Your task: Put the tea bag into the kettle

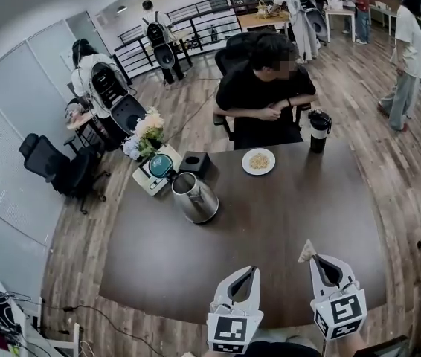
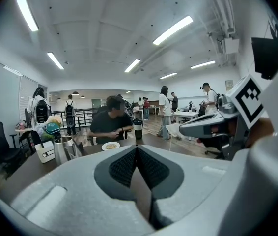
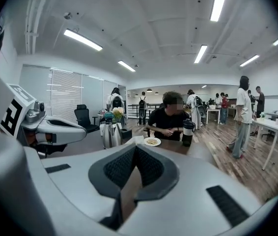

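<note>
I judge this as the carry step: the tea bag [image 1: 307, 251] is pinched at the very tip of my right gripper [image 1: 316, 260], whose jaws are closed flat on it. The bag hangs above the near right part of the table [image 1: 292, 214]. The kettle [image 1: 194, 197] stands well apart, at about ten o'clock from that gripper, on the far left of the table.

Next I would need to swing the bag up and left across the table, stop over the kettle's top and let go only there. From here I cannot tell for certain whether its mouth is open.

Both grippers sit low at six o'clock, side by side, pointing toward twelve. My left gripper [image 1: 252, 269] has its jaws together with nothing between them.
</note>
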A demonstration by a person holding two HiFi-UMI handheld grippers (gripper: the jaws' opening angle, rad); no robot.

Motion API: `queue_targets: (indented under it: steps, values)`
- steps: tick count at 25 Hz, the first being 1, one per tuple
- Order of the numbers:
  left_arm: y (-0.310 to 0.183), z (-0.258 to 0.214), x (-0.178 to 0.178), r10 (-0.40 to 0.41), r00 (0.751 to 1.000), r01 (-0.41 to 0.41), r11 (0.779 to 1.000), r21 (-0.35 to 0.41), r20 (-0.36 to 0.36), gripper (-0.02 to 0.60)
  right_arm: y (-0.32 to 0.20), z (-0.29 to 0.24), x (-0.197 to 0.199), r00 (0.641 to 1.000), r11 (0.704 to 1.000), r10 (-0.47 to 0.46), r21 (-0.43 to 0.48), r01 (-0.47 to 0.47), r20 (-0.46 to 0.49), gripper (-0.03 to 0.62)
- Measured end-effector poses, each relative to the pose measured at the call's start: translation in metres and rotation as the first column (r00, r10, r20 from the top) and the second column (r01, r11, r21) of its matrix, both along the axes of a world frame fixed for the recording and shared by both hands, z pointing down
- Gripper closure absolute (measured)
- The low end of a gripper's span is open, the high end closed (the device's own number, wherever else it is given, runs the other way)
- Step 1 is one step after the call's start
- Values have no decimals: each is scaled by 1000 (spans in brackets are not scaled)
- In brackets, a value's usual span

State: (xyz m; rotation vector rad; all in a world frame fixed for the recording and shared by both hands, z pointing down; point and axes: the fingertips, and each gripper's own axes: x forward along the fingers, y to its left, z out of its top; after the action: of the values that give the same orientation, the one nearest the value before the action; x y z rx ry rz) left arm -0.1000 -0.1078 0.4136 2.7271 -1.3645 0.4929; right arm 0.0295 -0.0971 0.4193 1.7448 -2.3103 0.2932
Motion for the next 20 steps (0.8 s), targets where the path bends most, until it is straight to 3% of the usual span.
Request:
queue_targets:
  steps: [8, 13, 20]
  values:
    - [13, -36, -59, -99, 995, 98, 993, 65, 4, 577, -1, -39, -52, 996, 995, -81, 67, 79, 37, 586]
    - [6, -35, -95, -164, 986, 163, 983, 82, 6, 577, -19, -42, -85, 990, 986, -138, 97, 133, 43, 586]
    - [-13, -35, -145, -185, 983, 184, 980, 80, 7, 577, -46, -52, -138, 986, 981, -164, 109, 159, 41, 586]
